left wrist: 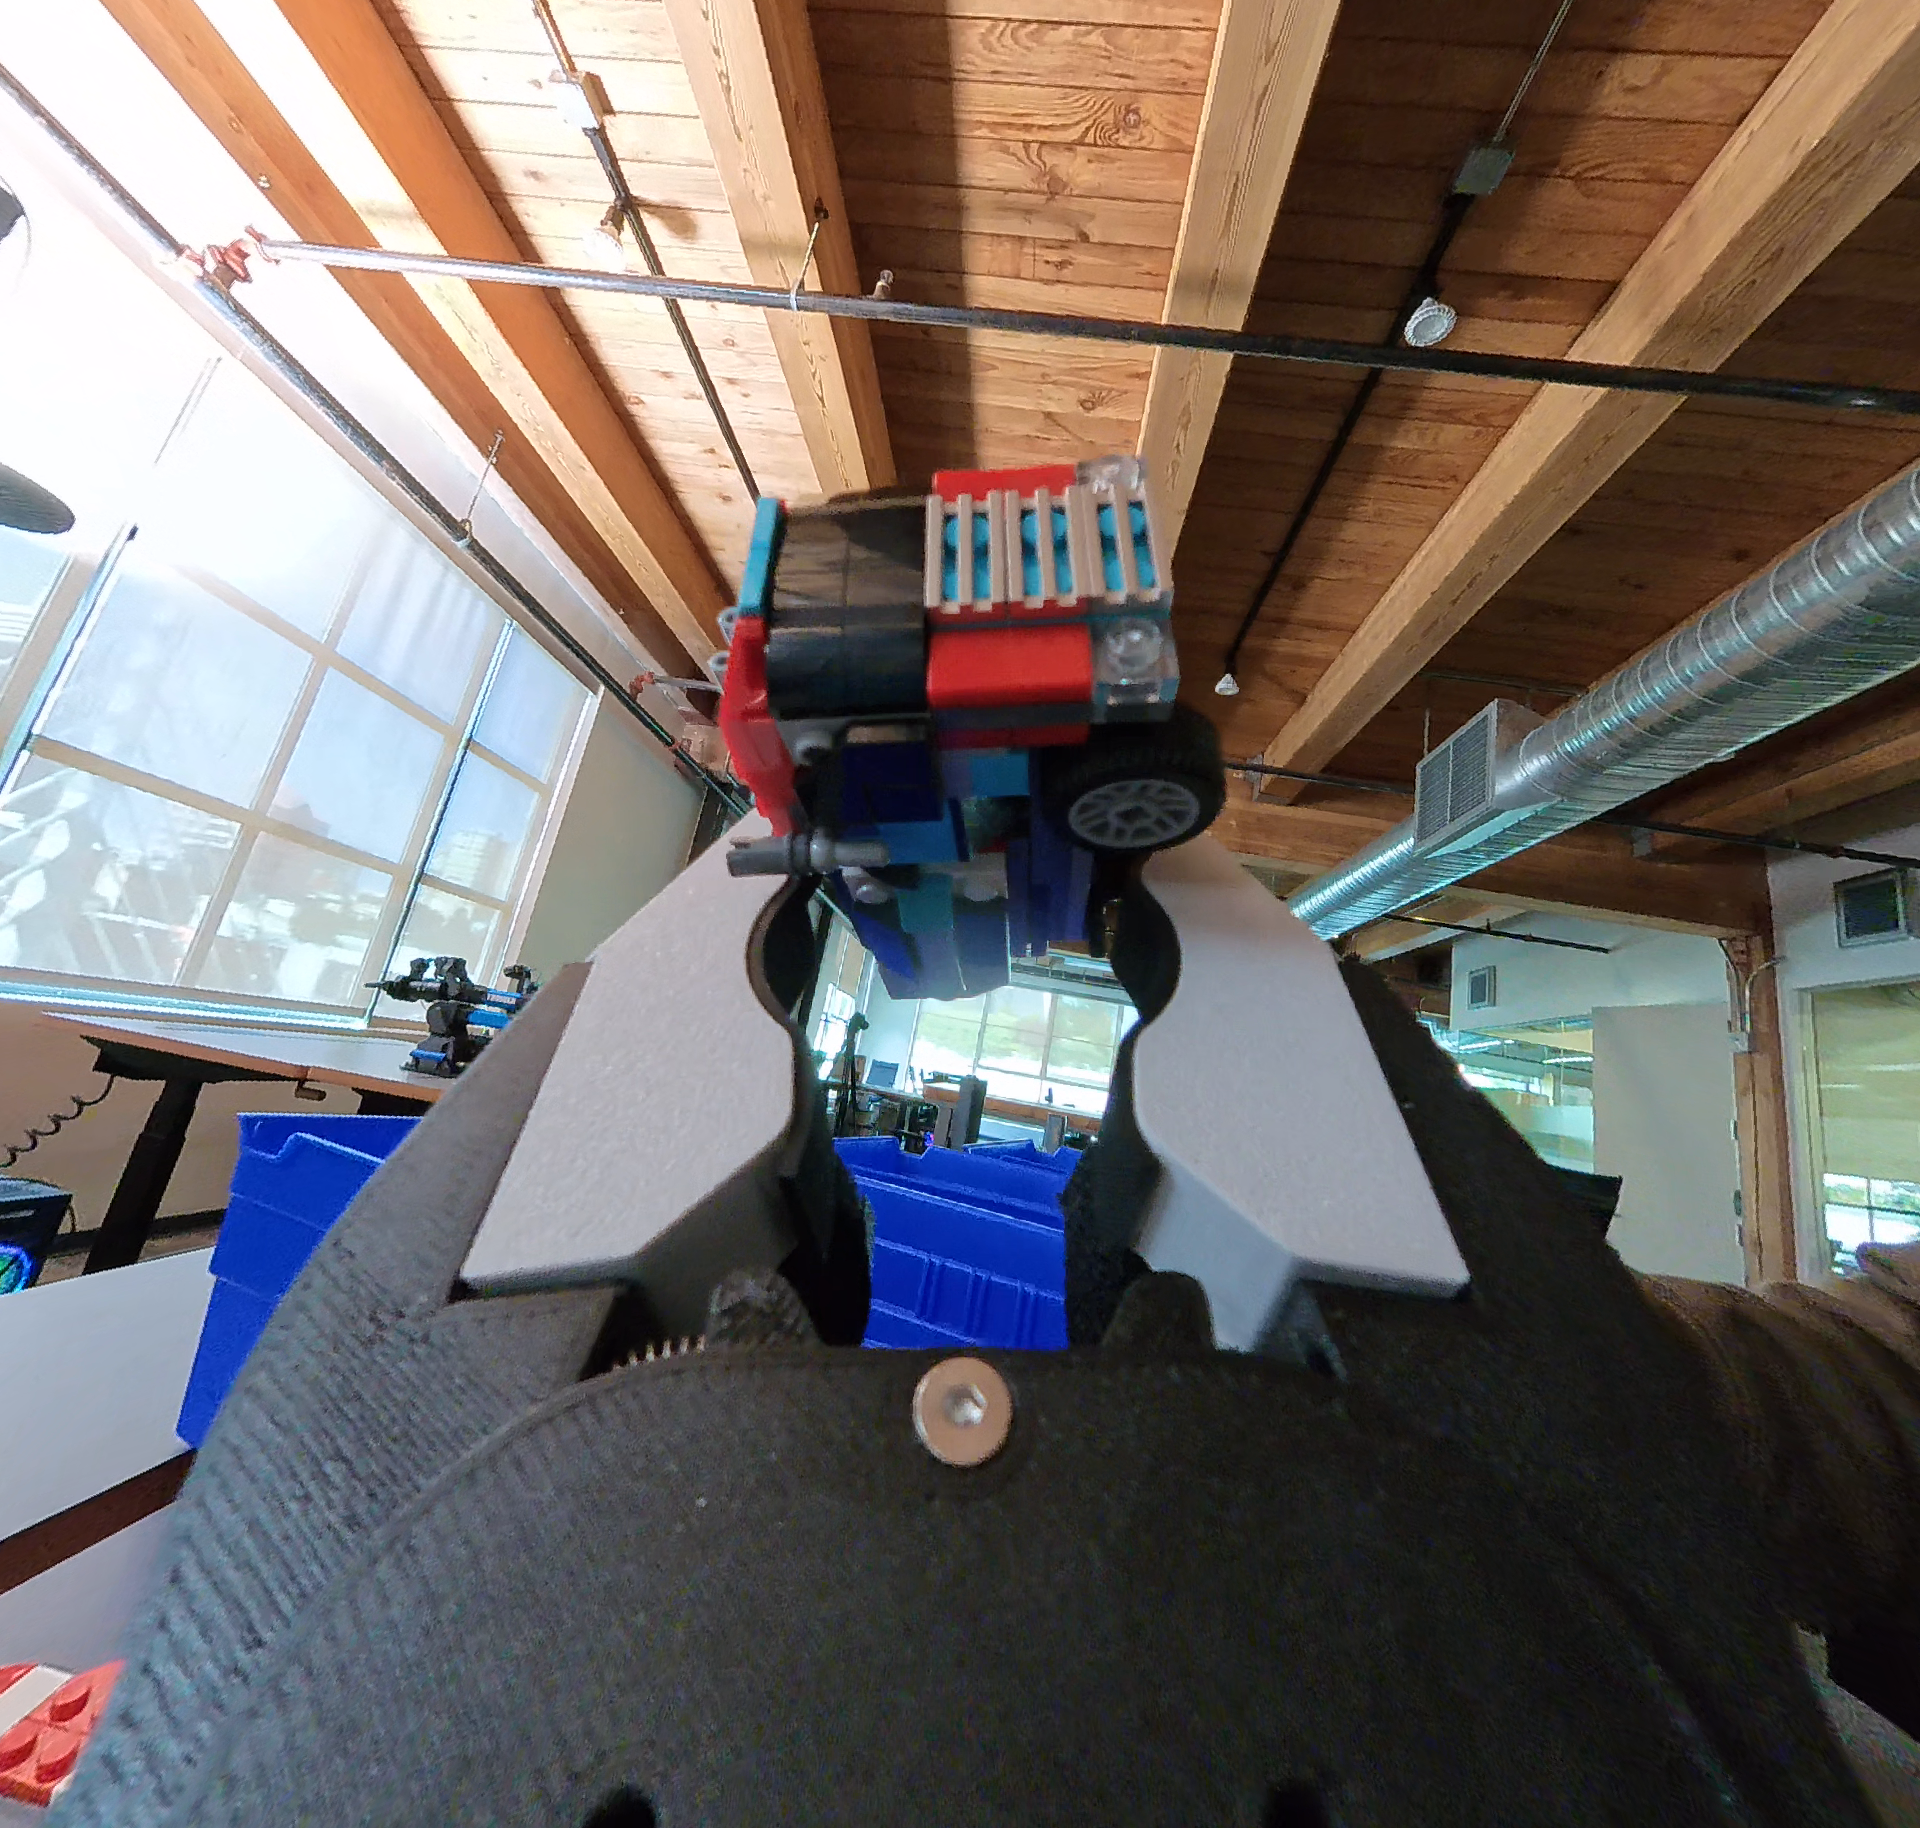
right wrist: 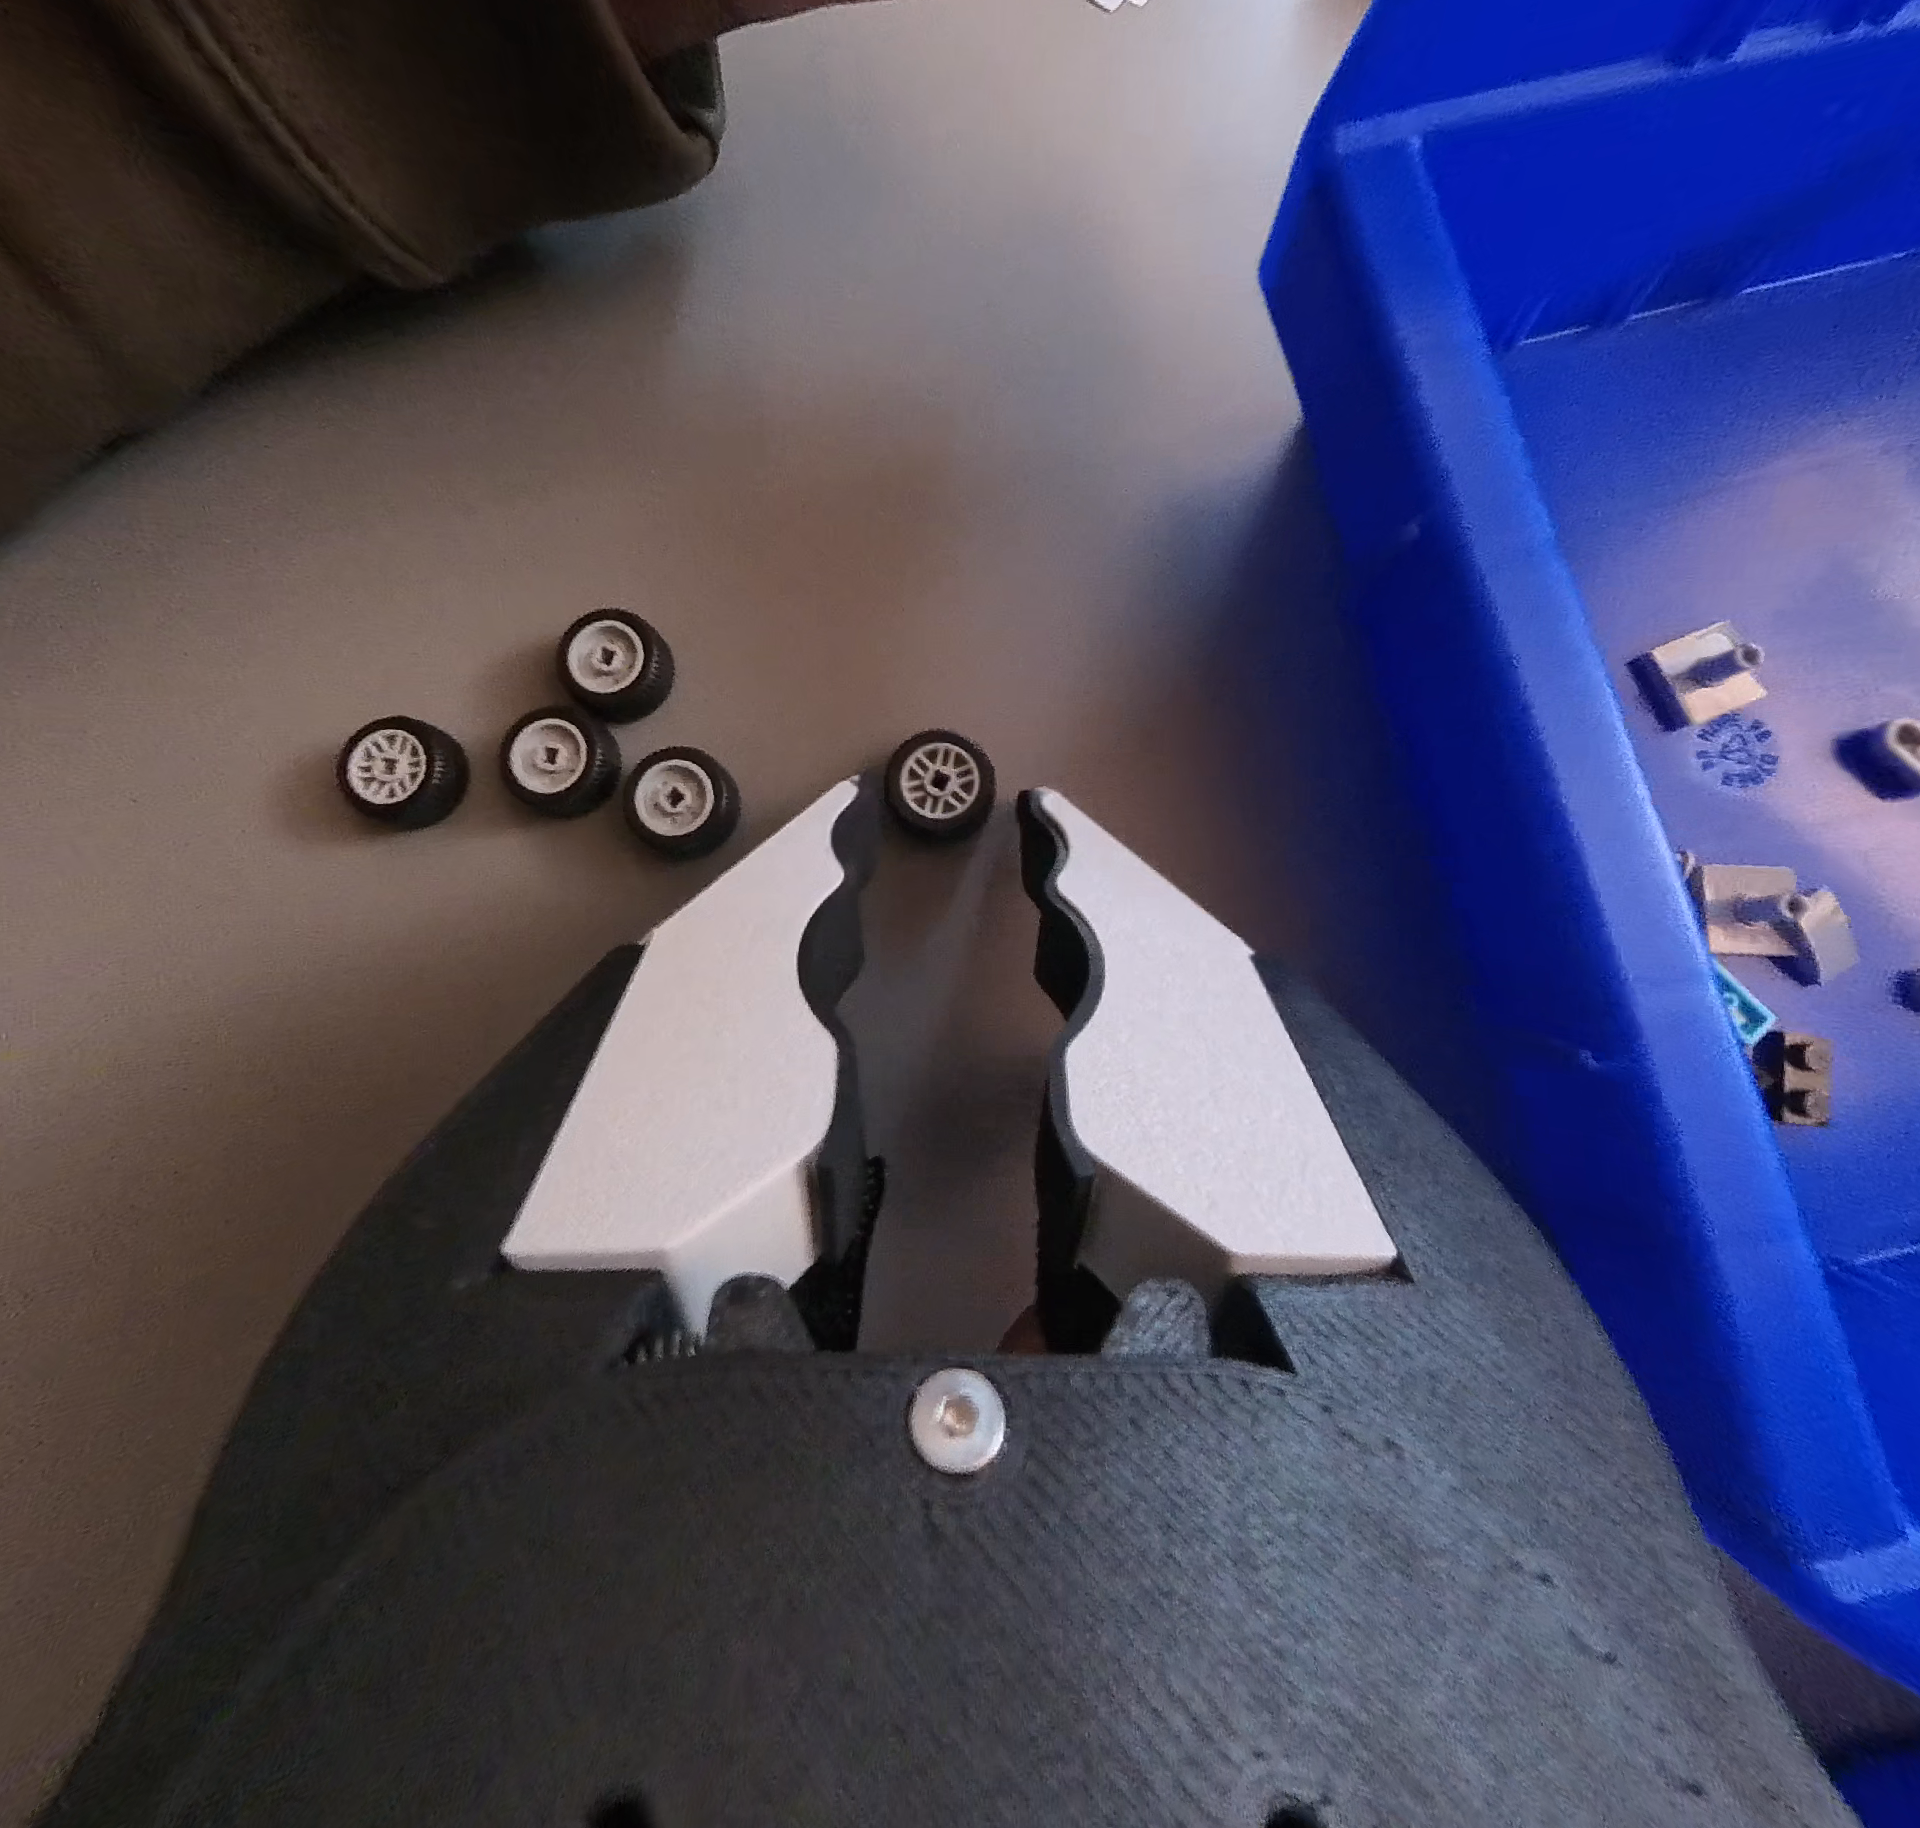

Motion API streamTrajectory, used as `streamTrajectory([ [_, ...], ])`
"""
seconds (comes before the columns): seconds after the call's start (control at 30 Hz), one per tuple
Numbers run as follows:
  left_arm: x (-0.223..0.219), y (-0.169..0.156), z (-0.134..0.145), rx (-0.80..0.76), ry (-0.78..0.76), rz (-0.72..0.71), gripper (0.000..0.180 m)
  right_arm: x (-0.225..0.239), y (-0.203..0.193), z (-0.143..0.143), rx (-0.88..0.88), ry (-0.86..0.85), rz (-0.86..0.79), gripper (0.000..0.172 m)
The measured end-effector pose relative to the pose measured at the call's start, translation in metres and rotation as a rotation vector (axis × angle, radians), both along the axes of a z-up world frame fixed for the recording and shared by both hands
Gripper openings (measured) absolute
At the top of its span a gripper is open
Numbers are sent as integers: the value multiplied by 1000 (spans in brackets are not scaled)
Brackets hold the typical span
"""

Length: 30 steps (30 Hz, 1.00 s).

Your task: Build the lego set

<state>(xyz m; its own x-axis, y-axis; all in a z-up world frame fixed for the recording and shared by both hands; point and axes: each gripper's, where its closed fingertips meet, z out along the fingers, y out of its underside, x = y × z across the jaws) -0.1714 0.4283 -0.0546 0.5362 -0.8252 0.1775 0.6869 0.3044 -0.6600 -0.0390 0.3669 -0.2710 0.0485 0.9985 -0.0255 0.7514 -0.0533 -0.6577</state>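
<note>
My left gripper (left wrist: 951,911) is shut on a toy truck (left wrist: 956,677) built of red, blue, black and grey bricks and holds it up toward the wooden ceiling. The pads press on its dark blue underside; one black wheel (left wrist: 1138,791) sits on its right side. My right gripper (right wrist: 938,810) is open, low over the grey table (right wrist: 935,428). A loose black wheel with a grey spoked hub (right wrist: 940,791) lies on the table between its fingertips; a gap shows at the right pad (right wrist: 1039,833). Several more loose wheels (right wrist: 561,760) lie to the left.
A blue bin (right wrist: 1455,635) with small grey and blue brick parts stands right of my right gripper. A person's brown sleeve (right wrist: 312,116) is at the upper left. Blue bins (left wrist: 301,1217) and a red brick (left wrist: 52,1737) show below my left gripper. The gap from one gripper's tips to the other's is roughly 25 cm.
</note>
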Motion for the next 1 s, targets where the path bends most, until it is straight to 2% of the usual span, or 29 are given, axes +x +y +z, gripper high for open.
streamTrajectory([
  [0.2, -2, 0, -1, -3, -3, 0, 57, -8, -3, 1, 14, 16, 30, 23],
  [0.3, -2, 0, -2, -2, -3, -1, 57, -18, -1, 24, 30, 69, 35, 22],
  [0.37, 1, 1, -2, -2, 4, -4, 57, -31, 2, 58, 66, 131, 50, 22],
  [0.57, 11, 1, -4, -6, 45, -11, 57, -91, 5, 199, 215, 348, 159, 22],
  [0.63, 13, 2, -4, -8, 57, -11, 57, -112, 4, 226, 232, 364, 206, 22],
  [0.77, 17, 2, -4, -10, 89, 3, 57, -147, 15, 239, 178, 345, 235, 22],
  [1.0, 11, 7, -3, -25, 84, 30, 57, -164, 25, 227, -82, 351, 218, 22],
])
